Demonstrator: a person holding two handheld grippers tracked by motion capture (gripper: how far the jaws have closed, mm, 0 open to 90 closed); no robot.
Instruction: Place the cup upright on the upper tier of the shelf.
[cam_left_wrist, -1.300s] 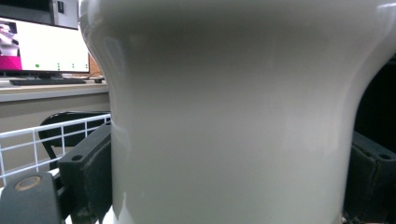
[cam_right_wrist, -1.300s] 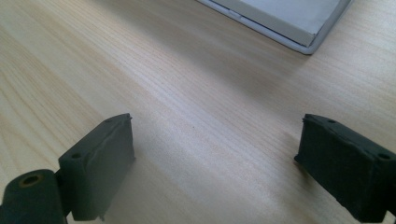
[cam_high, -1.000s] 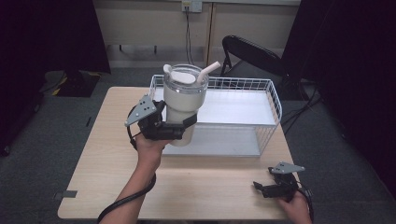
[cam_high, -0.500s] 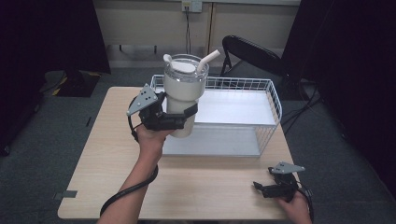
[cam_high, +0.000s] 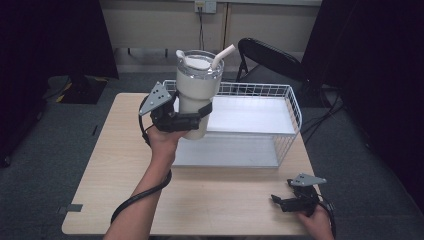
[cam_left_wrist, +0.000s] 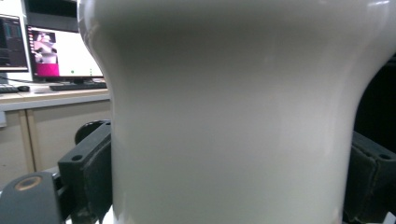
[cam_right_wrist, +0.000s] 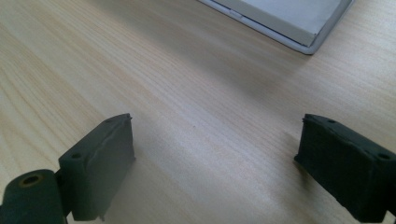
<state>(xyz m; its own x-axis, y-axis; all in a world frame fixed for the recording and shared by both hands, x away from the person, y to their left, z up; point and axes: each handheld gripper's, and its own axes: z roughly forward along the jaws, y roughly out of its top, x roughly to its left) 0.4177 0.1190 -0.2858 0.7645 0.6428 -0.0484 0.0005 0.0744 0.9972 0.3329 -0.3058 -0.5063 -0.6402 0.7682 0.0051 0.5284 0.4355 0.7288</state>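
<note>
**Tumbler lifted, not yet placed**

Left gripper (cam_high: 192, 117) pinches the cream tumbler (cam_high: 196, 92) by its lower body, held in the air at upper centre of frame, beside the wire basket (cam_high: 280, 145). Right gripper (cam_high: 289, 202) rests spread and empty on the surface (cam_high: 115, 160), lower right. Judgement: pickup done; set-down remains, destination unknown.

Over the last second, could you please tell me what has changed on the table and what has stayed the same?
The left gripper, shut on the cream tumbler with a clear lid and straw, has lifted it higher, beside the near left corner of the white wire basket. No grasp was made or released. The right gripper stays open and low at the near right of the light wooden table, and the basket has not moved.
</note>
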